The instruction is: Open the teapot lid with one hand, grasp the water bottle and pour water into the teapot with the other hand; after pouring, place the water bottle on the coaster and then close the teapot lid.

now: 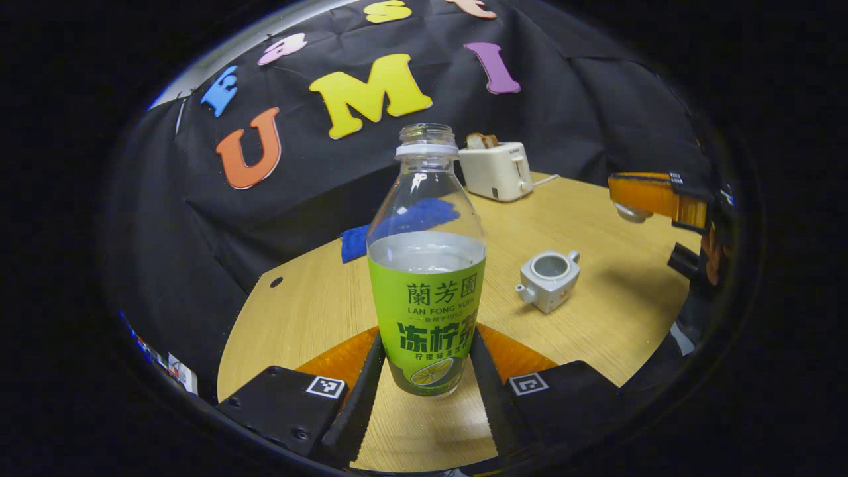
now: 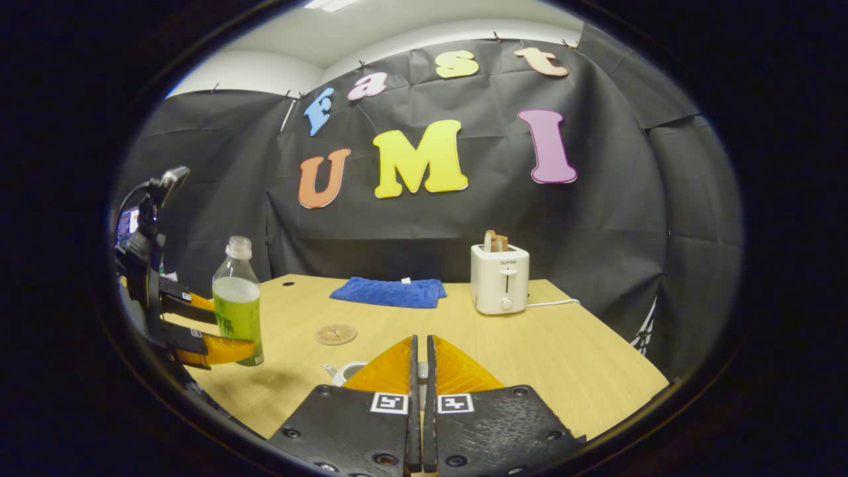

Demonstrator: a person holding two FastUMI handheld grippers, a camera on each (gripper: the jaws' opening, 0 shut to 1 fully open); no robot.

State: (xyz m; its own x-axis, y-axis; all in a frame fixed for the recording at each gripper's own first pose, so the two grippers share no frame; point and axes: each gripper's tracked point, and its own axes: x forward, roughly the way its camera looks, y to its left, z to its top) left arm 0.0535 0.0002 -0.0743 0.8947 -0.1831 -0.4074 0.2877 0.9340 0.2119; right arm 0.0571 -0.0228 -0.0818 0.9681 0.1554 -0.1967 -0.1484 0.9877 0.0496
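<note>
Light wood table (image 2: 570, 358), rounded corners, small round hole near far left corner. Black cloth wall (image 2: 616, 232) hangs just behind table, wraps round right side, pinned along top edge. White wall and ceiling (image 2: 371, 26) above cloth. Ceiling light (image 2: 328, 4) at top. On table, far side: white toaster (image 2: 499, 278), blue cloth (image 2: 391, 292) left of toaster.
</note>
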